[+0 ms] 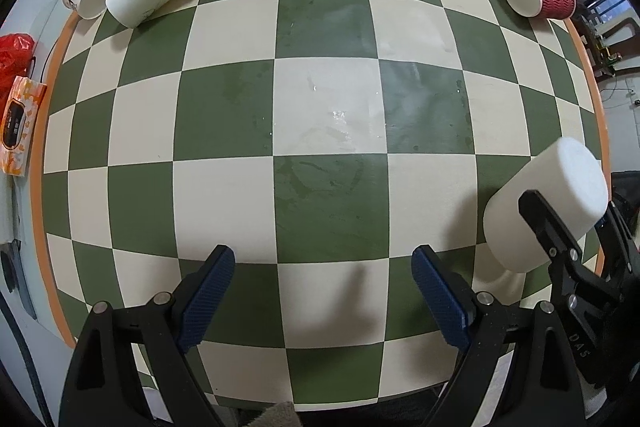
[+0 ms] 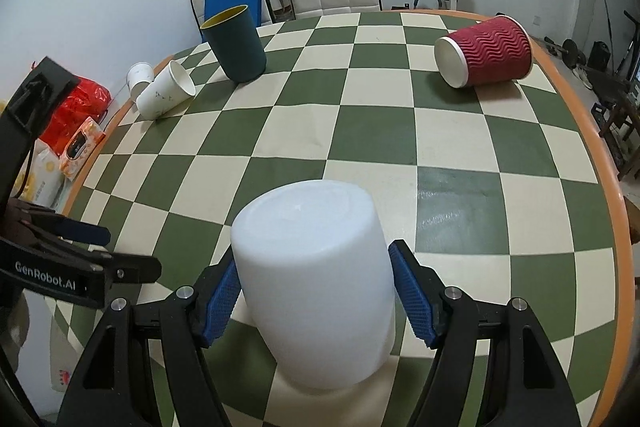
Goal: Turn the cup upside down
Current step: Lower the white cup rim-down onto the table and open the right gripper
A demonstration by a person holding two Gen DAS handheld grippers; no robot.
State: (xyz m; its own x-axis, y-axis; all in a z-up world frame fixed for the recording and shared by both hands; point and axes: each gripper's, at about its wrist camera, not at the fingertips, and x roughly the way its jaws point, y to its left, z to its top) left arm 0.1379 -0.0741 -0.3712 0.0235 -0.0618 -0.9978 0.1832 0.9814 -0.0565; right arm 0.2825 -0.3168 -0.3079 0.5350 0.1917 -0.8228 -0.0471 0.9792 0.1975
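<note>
A white plastic cup [image 2: 316,279] stands upside down, closed base up and slightly tilted, near the table's front right. My right gripper [image 2: 316,299] has a blue pad against each side of the cup. The same cup shows in the left wrist view [image 1: 540,207] with the right gripper's black finger [image 1: 548,227] across it. My left gripper [image 1: 320,299] is open and empty above the checkered table [image 1: 320,107], left of the cup.
A red ribbed cup [image 2: 488,51] lies on its side at the far right. A dark teal cup [image 2: 236,43] stands upright at the back. Two white paper cups [image 2: 164,91] lie at the far left edge. Chairs and a barbell rack stand beyond the table.
</note>
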